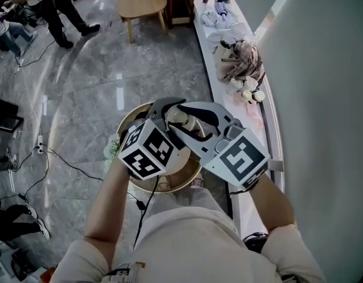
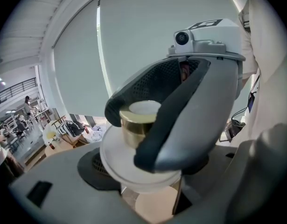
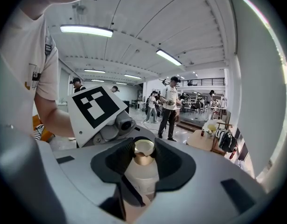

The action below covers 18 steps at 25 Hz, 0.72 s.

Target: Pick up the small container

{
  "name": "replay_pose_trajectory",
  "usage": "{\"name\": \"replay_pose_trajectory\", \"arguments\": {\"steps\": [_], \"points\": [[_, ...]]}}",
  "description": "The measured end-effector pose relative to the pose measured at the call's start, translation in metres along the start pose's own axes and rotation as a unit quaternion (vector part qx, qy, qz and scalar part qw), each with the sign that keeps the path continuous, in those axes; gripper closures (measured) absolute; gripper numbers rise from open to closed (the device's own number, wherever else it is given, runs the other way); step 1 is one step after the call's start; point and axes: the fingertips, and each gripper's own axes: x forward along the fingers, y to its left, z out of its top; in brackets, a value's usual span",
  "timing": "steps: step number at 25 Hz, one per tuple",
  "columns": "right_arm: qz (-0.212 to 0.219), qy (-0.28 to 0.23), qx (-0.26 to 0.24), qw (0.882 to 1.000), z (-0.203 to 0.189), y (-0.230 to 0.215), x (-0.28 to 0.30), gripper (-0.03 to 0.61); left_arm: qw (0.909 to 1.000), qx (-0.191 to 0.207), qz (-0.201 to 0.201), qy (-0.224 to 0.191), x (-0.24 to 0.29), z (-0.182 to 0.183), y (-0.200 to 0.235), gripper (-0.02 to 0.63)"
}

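The small container is a white jar [image 2: 134,164] with a gold cap [image 2: 136,122]. I hold it up between both grippers, above a round wooden table [image 1: 190,173]. My left gripper [image 2: 143,174] is shut on the jar's white body. My right gripper [image 3: 144,152] is shut on the gold cap [image 3: 144,149], its black pads [image 3: 173,164] pressing from both sides, with the white body [image 3: 141,178] below them. In the head view the jar [image 1: 179,118] shows only as a pale patch between the jaws, behind the two marker cubes [image 1: 147,152].
A white ledge [image 1: 261,119] runs along the wall at the right, carrying a stuffed toy [image 1: 243,61] and folded cloths. A wooden table [image 1: 143,2] stands farther off. Cables [image 1: 63,161] trail over the grey floor at the left, and people [image 1: 57,5] stand at the top left.
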Motion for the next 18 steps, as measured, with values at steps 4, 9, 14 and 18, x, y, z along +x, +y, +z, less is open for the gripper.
{"name": "replay_pose_trajectory", "arguments": {"steps": [4, 9, 14, 18], "points": [[0.007, -0.012, -0.021, 1.000, 0.028, 0.024, -0.011, 0.436, 0.9999, 0.004, 0.014, -0.003, -0.031, 0.015, -0.012, 0.275], [0.015, -0.027, -0.018, 0.999, 0.049, 0.055, -0.022, 0.436, 0.9996, 0.001, 0.028, -0.007, -0.062, 0.022, -0.030, 0.275], [0.026, -0.030, -0.040, 0.998, 0.057, 0.073, -0.024, 0.436, 0.9991, -0.001, 0.041, -0.010, -0.078, 0.022, -0.039, 0.275], [0.029, -0.026, -0.041, 0.998, 0.052, 0.084, -0.026, 0.436, 0.9986, -0.002, 0.052, -0.011, -0.081, 0.017, -0.047, 0.275]]}}
